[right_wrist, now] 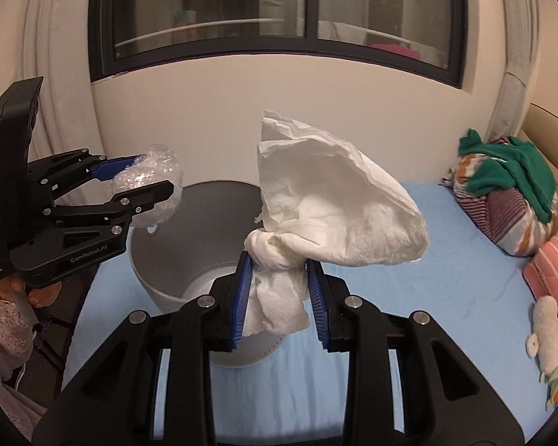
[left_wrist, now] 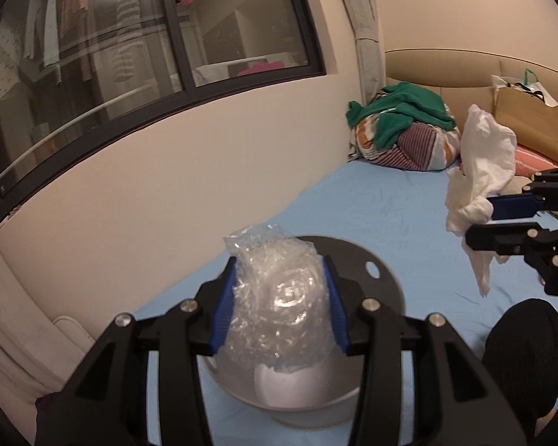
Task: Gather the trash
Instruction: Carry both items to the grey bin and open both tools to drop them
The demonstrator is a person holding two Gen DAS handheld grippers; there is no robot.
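Left gripper (left_wrist: 279, 304) clamped on crumpled clear bubble-wrap wad (left_wrist: 279, 297), held over round white waste bin (right_wrist: 160, 282) | right gripper (right_wrist: 279, 297) clamped on crumpled white paper tissue (right_wrist: 334, 204), near bin's rim | bin stood on light-blue bedsheet (left_wrist: 372, 215)

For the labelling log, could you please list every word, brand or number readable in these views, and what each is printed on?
"GenRobot.AI": white print on the black body of the left gripper, seen in the right wrist view.
"Data Acquisition System": small white print at the rear corner of the same gripper, only barely legible.
Nothing readable appears on the bin, the tissue or the plastic wrap.
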